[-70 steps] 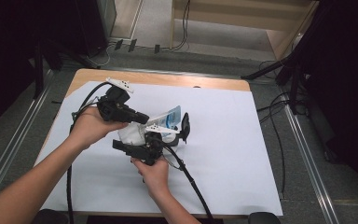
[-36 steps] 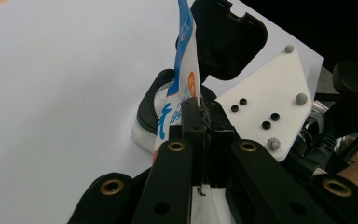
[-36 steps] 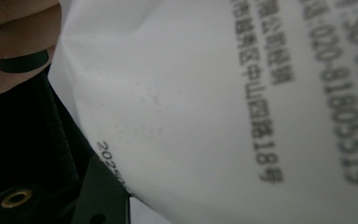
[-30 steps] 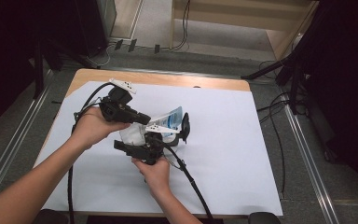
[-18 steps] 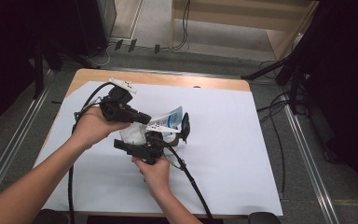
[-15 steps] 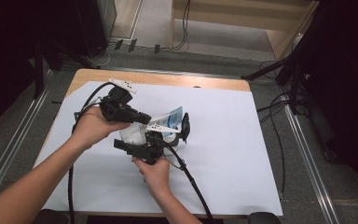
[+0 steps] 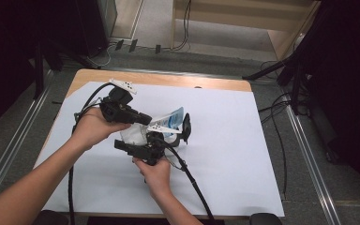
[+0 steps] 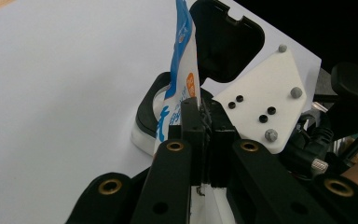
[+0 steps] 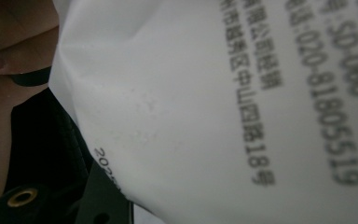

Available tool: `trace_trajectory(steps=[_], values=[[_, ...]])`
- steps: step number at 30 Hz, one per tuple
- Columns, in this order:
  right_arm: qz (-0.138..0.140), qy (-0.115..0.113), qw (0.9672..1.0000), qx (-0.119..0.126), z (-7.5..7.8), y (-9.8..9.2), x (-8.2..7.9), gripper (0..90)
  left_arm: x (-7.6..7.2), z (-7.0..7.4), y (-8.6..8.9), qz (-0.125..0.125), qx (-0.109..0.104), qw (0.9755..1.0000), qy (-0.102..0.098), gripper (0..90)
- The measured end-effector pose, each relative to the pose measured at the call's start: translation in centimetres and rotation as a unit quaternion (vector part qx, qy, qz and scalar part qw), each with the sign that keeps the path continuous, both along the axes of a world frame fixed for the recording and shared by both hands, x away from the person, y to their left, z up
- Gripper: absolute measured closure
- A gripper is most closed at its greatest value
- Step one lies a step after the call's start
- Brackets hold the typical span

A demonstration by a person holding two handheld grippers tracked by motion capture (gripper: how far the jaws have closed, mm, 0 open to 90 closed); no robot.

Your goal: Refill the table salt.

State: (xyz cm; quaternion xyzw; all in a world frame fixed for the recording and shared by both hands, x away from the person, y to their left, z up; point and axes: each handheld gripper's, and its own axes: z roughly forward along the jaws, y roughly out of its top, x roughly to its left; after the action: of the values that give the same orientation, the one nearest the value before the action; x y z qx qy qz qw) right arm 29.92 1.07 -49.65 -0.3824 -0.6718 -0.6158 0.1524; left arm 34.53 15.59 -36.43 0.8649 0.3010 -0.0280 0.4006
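The left tongs [image 7: 143, 119] are shut tight on the edge of a blue and white pouch [image 7: 171, 119], held up above the desk [image 7: 243, 154]. The right tongs [image 7: 136, 146] hold the pouch's white part.

Your left gripper [image 7: 143, 118] and right gripper [image 7: 122, 146] are black, each trailing a black cable. Both carry a pale three-cornered plate [image 8: 265, 102] studded with grey balls and dark screw holes. Brass-ringed holes mark the jaw arms. Your forearms are bare, no sleeves.
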Motion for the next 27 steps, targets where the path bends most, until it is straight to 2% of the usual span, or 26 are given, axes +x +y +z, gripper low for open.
trace_trajectory(steps=[11, 27], values=[[0.0, 0.004, 0.9999, 0.009, -0.02, 0.07, 0.0, 55.1, -0.05, 0.05, -0.12, 0.001, 0.001, 1.0, 0.0, 89.5], [-0.001, 0.002, 1.0, 0.005, -0.06, 0.09, 0.0, 55.1, -0.08, 0.03, -0.11, 0.002, 0.003, 1.0, -0.001, 89.5]])
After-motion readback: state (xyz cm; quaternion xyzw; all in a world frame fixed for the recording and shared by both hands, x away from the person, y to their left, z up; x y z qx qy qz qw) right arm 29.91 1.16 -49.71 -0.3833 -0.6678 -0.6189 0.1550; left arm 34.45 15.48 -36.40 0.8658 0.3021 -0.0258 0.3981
